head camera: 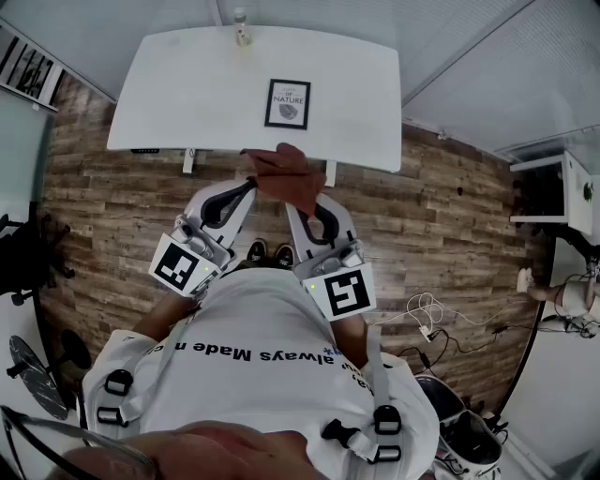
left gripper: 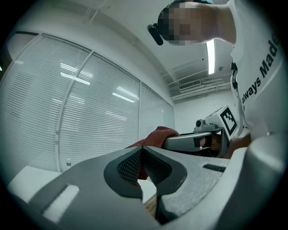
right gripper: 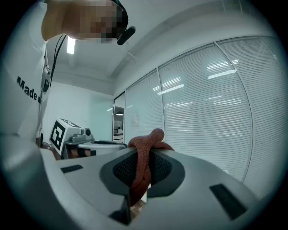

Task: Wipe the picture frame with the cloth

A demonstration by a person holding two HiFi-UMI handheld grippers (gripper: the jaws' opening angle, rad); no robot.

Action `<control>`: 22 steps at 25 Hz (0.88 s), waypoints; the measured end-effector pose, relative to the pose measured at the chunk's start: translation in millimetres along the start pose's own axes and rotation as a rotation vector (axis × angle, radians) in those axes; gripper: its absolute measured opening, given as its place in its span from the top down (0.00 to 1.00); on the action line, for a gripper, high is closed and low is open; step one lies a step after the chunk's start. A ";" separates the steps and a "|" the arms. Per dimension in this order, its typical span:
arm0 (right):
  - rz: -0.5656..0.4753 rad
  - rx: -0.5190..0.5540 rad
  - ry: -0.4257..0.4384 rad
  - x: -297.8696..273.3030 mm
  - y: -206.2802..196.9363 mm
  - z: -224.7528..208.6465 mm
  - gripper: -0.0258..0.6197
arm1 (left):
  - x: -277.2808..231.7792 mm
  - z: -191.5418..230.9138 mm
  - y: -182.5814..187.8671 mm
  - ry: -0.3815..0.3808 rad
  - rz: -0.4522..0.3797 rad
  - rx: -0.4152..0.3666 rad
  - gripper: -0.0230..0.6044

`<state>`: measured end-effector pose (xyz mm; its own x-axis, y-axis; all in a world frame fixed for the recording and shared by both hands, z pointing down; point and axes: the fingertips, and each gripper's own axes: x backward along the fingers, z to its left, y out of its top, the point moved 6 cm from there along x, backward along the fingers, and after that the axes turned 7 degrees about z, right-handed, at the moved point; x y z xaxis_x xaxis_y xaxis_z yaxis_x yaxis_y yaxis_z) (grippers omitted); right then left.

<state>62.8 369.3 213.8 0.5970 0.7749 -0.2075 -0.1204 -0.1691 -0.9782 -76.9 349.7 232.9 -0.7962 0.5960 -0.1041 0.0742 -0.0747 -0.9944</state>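
A black picture frame (head camera: 287,103) with a white print lies flat on the white table (head camera: 187,94), right of centre. The red-brown cloth (head camera: 289,175) hangs in the air at the table's near edge, short of the frame. My right gripper (head camera: 302,208) is shut on the cloth (right gripper: 146,143), which bunches up between its pads and rises above the jaws. My left gripper (head camera: 249,184) is shut on the cloth's left edge (left gripper: 155,134). Both grippers are held close to my chest, tips pointing towards the table. The frame is hidden in both gripper views.
A small clear bottle (head camera: 243,28) stands at the table's far edge. Wooden floor (head camera: 112,206) surrounds the table, with cables (head camera: 427,314) at the right. Window blinds (right gripper: 211,103) fill the background of both gripper views.
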 end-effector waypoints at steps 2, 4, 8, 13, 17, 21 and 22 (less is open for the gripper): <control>-0.002 0.002 -0.002 -0.3 0.6 3.2 0.94 | 2.9 0.7 -0.5 -0.001 0.000 -0.002 0.96; -0.003 0.006 -0.003 -0.5 1.6 6.2 0.94 | 5.3 1.3 -0.2 -0.003 -0.001 -0.004 0.96; -0.018 0.020 -0.010 -3.5 6.6 13.6 0.94 | 10.9 4.9 0.9 -0.008 -0.007 -0.006 0.96; -0.022 0.012 -0.006 -16.6 9.7 26.7 0.94 | 21.1 17.6 -3.7 -0.015 -0.009 0.002 0.96; -0.015 -0.007 -0.016 -26.3 8.2 37.5 0.94 | 33.8 26.8 -7.6 -0.021 -0.014 0.006 0.96; -0.016 -0.017 -0.024 -35.1 2.5 49.7 0.94 | 45.2 36.1 -17.9 -0.023 -0.002 -0.001 0.96; -0.009 -0.021 -0.028 -36.9 -0.6 51.1 0.94 | 46.0 38.1 -21.5 -0.024 0.002 0.003 0.96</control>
<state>0.3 372.0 221.7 0.5755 0.7932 -0.1992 -0.0981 -0.1749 -0.9797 -138.0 348.3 250.0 -0.8102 0.5765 -0.1058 0.0743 -0.0781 -0.9942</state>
